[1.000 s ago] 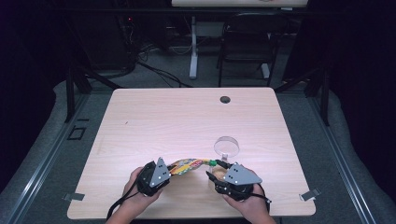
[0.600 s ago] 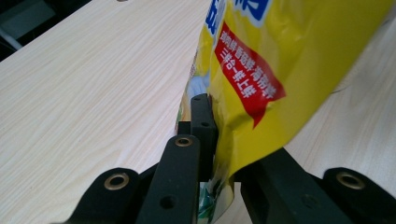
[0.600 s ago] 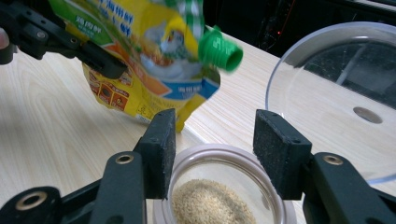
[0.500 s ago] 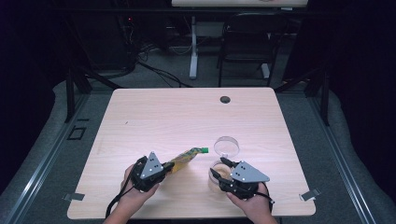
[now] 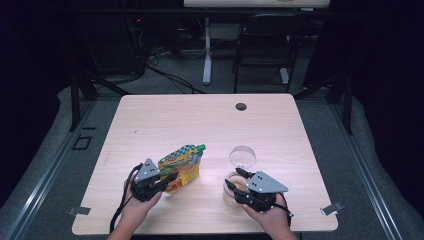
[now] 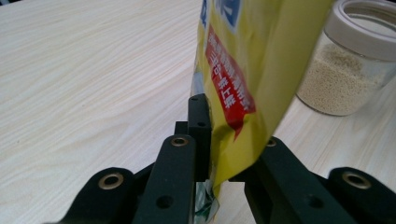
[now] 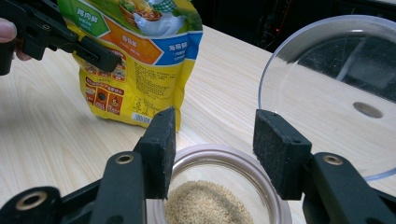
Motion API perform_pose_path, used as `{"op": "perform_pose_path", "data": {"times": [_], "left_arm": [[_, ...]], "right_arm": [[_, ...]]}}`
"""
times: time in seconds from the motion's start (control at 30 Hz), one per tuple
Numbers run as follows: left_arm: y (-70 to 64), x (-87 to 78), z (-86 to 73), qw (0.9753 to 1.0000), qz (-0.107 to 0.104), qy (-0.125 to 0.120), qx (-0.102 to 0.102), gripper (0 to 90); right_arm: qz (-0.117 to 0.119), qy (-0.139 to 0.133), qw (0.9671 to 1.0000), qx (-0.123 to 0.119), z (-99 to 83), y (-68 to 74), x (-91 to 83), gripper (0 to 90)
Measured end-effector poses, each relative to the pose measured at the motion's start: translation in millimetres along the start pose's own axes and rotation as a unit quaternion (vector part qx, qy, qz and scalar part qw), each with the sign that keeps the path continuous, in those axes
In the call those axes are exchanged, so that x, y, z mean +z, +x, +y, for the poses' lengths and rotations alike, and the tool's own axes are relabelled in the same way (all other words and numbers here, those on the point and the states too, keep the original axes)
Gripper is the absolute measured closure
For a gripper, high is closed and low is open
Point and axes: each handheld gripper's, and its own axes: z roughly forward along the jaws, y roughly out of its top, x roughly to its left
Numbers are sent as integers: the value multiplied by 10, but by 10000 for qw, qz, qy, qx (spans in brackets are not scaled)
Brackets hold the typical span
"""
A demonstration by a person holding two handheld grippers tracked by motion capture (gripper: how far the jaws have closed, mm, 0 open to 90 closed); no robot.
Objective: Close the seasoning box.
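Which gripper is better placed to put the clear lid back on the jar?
Right. The right gripper is open over the jar, the lid just beyond. The left gripper is shut on the pouch.

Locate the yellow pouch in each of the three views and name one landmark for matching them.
High view: the yellow pouch lies left of centre near the front edge, held by the left gripper.
Left gripper view: the pouch rises upper centre, pinched between the jaws.
Right gripper view: the pouch is upper left.
Shared landmark: the open jar of tan grains.
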Motion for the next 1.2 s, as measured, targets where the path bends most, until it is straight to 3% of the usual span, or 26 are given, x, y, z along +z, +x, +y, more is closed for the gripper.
{"op": "perform_pose_path", "data": {"times": [0.23,0.57,0.77,1.2], "left_arm": [[54,-72,-35,9994,-137,-229,-230,729],[57,-98,-50,9993,-85,-297,-201,554],[64,-101,-61,9988,-177,-393,-217,458],[40,-139,-41,9982,-271,-449,-285,391]], "right_arm": [[52,-24,10000,63,5,-8,13,492],[43,-6,10000,76,5,-27,22,492],[42,2,9999,97,4,-45,8,490],[21,-5,9997,223,10,-80,-9,487]]}}
